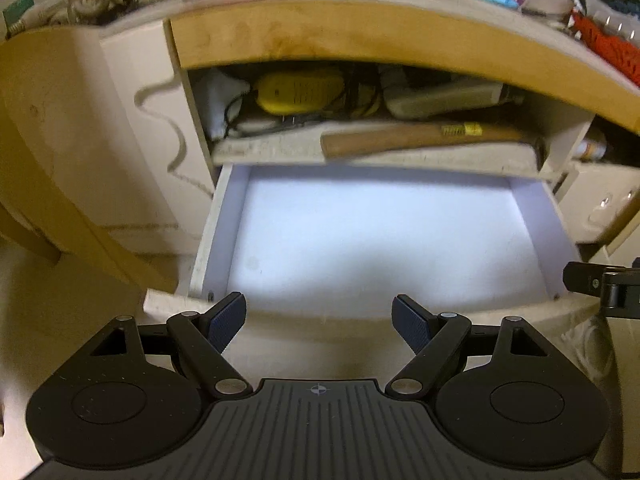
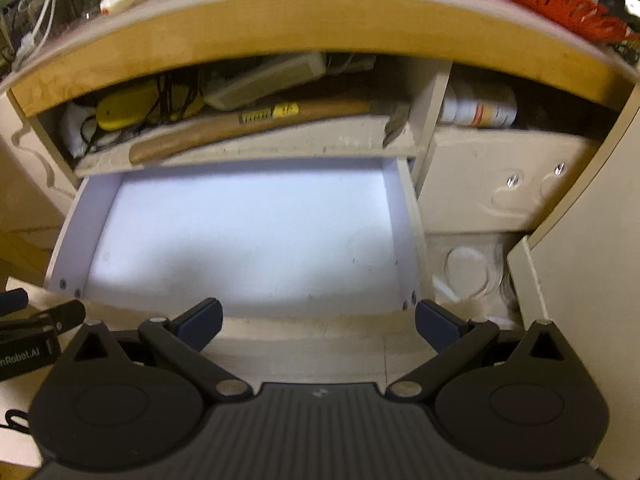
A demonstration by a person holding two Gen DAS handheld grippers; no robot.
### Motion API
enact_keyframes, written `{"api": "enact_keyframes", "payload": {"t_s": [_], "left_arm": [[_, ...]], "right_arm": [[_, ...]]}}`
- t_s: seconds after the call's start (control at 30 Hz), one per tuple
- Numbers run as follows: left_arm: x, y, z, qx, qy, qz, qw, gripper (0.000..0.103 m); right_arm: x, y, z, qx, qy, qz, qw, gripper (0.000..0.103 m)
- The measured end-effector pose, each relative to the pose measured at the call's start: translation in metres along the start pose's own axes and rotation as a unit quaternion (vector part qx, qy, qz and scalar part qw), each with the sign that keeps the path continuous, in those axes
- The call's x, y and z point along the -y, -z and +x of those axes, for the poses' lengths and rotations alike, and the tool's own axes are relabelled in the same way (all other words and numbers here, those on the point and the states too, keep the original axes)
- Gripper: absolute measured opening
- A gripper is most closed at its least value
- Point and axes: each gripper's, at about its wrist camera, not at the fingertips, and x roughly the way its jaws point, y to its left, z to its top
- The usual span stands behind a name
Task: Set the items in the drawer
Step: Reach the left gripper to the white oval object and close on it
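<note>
While both hand-held grippers, left [image 1: 319, 322] and right [image 2: 319, 324], gape apart, smooth white drawer [image 1: 400, 240] sits pulled out

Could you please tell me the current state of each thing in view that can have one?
drawer: pulled open, nothing inside.
left tool: open, holding nothing.
right tool: open, holding nothing.
hammer: lying flat on the shelf above the drawer.
right-hand drawer: closed.
</note>
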Motion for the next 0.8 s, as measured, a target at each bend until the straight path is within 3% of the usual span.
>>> {"api": "enact_keyframes", "payload": {"t_s": [0.27,0.43,0.57,0.67,0.8], "left_arm": [[0.000,-0.034,-0.037,0.112,0.017,-0.004,0.9935,0.081],[0.000,-0.049,-0.066,0.199,0.032,-0.004,0.9794,0.081],[0.008,-0.057,-0.085,0.267,0.034,0.017,0.9630,0.081],[0.013,-0.059,-0.090,0.289,0.028,0.025,0.9567,0.081],[0.015,-0.064,-0.084,0.284,0.027,0.027,0.9580,0.081]], "right_arm": [[-0.004,-0.020,-0.037,0.117,0.004,-0.012,0.993,0.103],[-0.006,-0.033,-0.068,0.220,0.002,-0.029,0.975,0.103],[-0.009,-0.036,-0.091,0.293,0.000,-0.041,0.955,0.103],[-0.010,-0.038,-0.101,0.321,-0.007,-0.045,0.946,0.103],[-0.013,-0.038,-0.104,0.329,-0.013,-0.054,0.943,0.103]]}}
